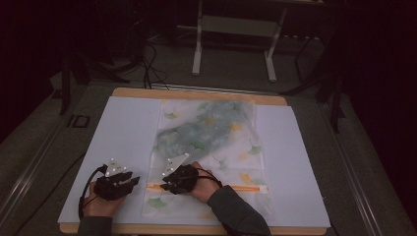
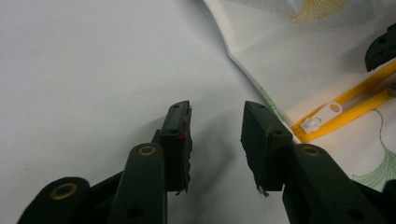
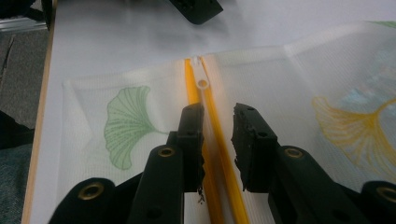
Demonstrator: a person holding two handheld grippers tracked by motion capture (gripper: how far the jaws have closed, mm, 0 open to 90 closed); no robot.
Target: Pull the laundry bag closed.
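Observation:
A see-through mesh pouch (image 1: 211, 142) printed with ginkgo leaves lies flat on a white sheet (image 1: 128, 128), with something bluish inside it. Its yellow zipper (image 1: 241, 188) runs across the near end. The white zipper pull (image 3: 201, 77) (image 2: 320, 119) sits at the zipper's left end. My right gripper (image 3: 218, 114) (image 1: 164, 186) is low over the pouch and open, its jaws straddling the yellow zipper (image 3: 219, 154) a little short of the pull. My left gripper (image 2: 217, 114) (image 1: 135, 181) rests open over the bare sheet, just left of the pouch's edge, with nothing between its jaws.
The white sheet covers a wooden board (image 1: 196, 93) whose near edge (image 1: 196, 229) runs right below both hands. Grey floor surrounds the table. A white metal frame (image 1: 233, 44) and dark cables stand beyond the far edge.

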